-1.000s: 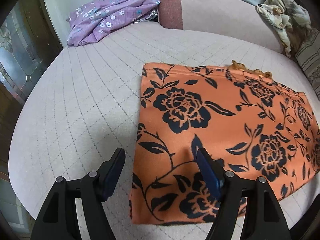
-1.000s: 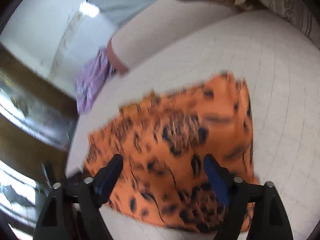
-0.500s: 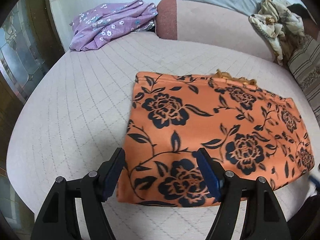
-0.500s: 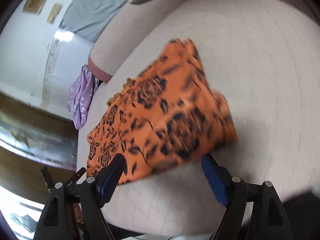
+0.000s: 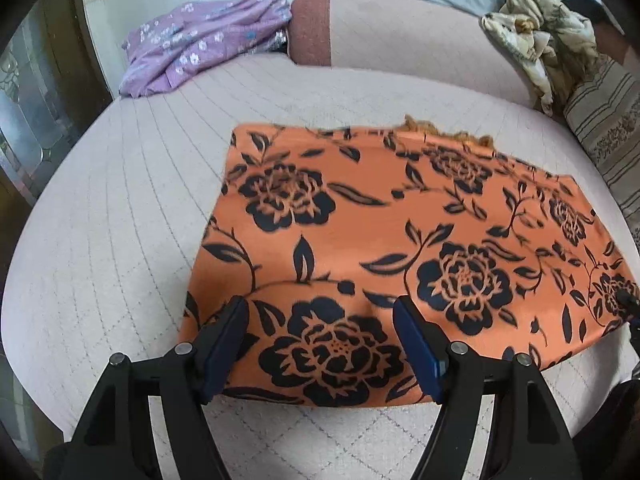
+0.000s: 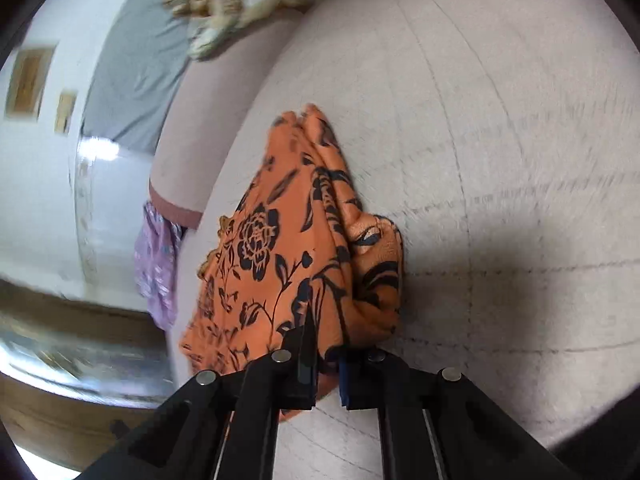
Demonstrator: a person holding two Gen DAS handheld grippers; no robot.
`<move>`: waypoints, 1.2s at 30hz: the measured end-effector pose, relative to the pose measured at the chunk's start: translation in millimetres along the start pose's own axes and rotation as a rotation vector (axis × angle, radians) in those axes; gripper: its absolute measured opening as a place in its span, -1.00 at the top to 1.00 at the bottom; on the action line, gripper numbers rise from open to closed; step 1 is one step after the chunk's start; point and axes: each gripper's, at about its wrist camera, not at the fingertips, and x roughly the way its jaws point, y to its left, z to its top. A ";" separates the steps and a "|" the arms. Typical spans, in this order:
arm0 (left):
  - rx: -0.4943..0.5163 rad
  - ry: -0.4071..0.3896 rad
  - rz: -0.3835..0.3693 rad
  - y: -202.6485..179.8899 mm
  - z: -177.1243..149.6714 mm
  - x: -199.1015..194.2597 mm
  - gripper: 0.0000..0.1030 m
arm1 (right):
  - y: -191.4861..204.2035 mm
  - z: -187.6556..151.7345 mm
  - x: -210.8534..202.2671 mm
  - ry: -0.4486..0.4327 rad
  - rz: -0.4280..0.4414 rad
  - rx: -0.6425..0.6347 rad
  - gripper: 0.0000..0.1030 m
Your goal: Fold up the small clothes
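Lying across the middle of the left wrist view, the orange floral cloth rests flat on the quilted pale cushion, its lower edge partly covered by the left gripper, whose jaws stand wide apart above the fabric, grasping nothing. Its far right corner runs out at the frame edge. Only the right wrist view shows that corner: bunched into folds at lower centre and pinched between the nearly closed jaws of the right gripper, though blur hides how many layers are caught. A purple flowered garment sits upper left; a crumpled beige cloth sits upper right, smeared in the right wrist view.
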 end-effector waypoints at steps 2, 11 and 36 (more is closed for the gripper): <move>-0.004 -0.009 -0.004 -1.2 1.8 0.0 -0.46 | 11.5 -5.2 -5.1 -0.004 -0.047 -0.082 0.85; 0.042 0.050 0.032 -11.6 -11.7 33.5 -0.53 | 4.2 19.0 -44.6 -0.073 -0.161 -0.141 -0.51; 0.082 0.034 0.029 -13.3 -13.1 36.3 -0.62 | 71.5 129.0 74.5 0.012 -0.312 -0.393 0.60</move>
